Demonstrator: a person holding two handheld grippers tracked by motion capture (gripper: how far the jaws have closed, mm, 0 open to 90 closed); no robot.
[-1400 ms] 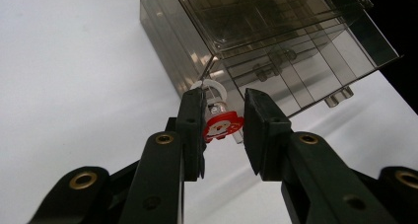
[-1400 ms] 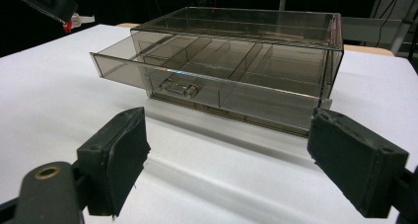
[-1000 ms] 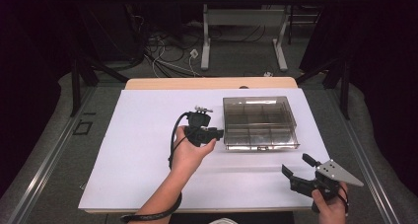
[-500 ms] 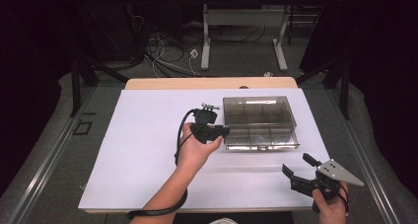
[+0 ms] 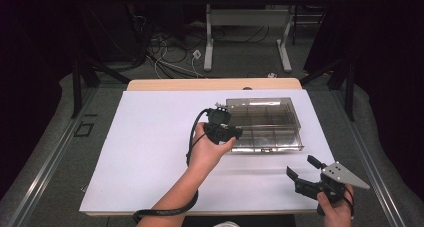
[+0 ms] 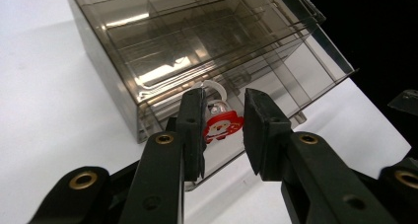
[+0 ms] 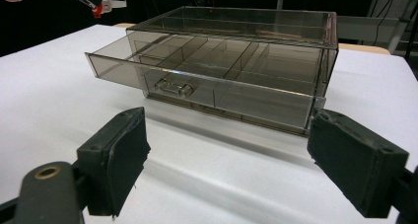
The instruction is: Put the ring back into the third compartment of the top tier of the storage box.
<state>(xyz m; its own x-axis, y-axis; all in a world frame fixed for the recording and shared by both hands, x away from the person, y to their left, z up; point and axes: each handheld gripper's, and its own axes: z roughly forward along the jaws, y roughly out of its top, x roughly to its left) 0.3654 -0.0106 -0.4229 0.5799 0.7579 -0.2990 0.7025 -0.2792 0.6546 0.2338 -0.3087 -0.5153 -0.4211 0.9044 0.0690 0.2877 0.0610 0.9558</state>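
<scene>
1. Jaws of left gripper pinching a small red Santa keyring, held over the left end of the open drawer.
2. Drawer pulled out of smoked clear organiser box, mid-worktop.
3. Jaws of right gripper spread wide, nothing between, near worktop's front right corner, well apart from box.

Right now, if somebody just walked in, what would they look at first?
Probably the smoky see-through drawer box in the middle of the white table, with its drawer pulled partly out. Next, the little red Santa charm between the jaws of the left gripper, held right up by the box. The right gripper waits at the table's near right corner, jaws wide open.
</scene>
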